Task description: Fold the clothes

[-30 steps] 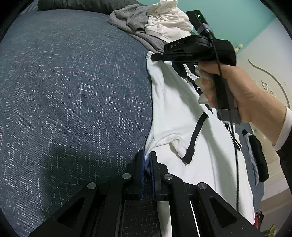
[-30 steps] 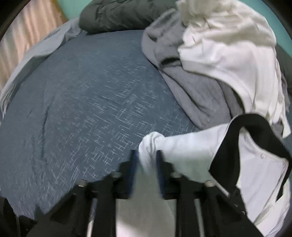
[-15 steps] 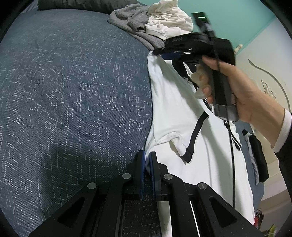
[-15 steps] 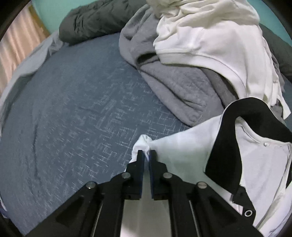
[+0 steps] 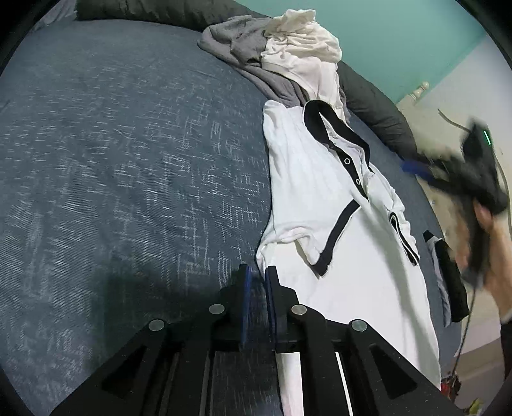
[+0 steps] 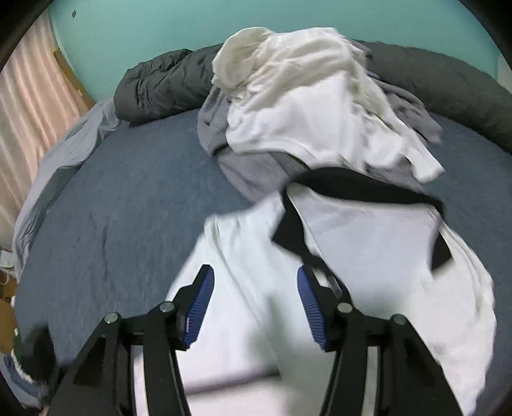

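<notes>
Left wrist view shows a white polo shirt (image 5: 320,204) lying flat on a blue-grey bed cover (image 5: 128,160). Its long axis runs from the near edge of the bed toward the far side, and the black collar (image 5: 332,124) points away, toward a heap of unfolded clothes (image 5: 288,60). The shirt is white with black trim: a black collar, a black placket with two round snaps, and a black band on the sleeve hem (image 5: 336,236). One sleeve is folded inward over the chest, so the left side of the shirt makes a rather straight edge. The right side is more wrinkled.

The left gripper (image 5: 256,281) sits just beside the lower left edge of the shirt. Its jaws are opening, with only a narrow gap between the blue pads, and I see the bed cover in this gap, not cloth. The right gripper (image 5: 412,166) appears at the right border of this view, blurred, in a person's hand (image 5: 492,256), apart from the shirt.

From the right wrist view, the right gripper (image 6: 256,288) hovers above the shirt (image 6: 368,256) near the collar (image 6: 361,188). Its jaws are opening wide and the pads (image 6: 201,294) touch no fabric. Behind the collar lies the heap (image 6: 304,105), grey and white pieces together, and a dark rolled duvet (image 6: 153,89) lies along the turquoise wall (image 6: 144,28).
</notes>
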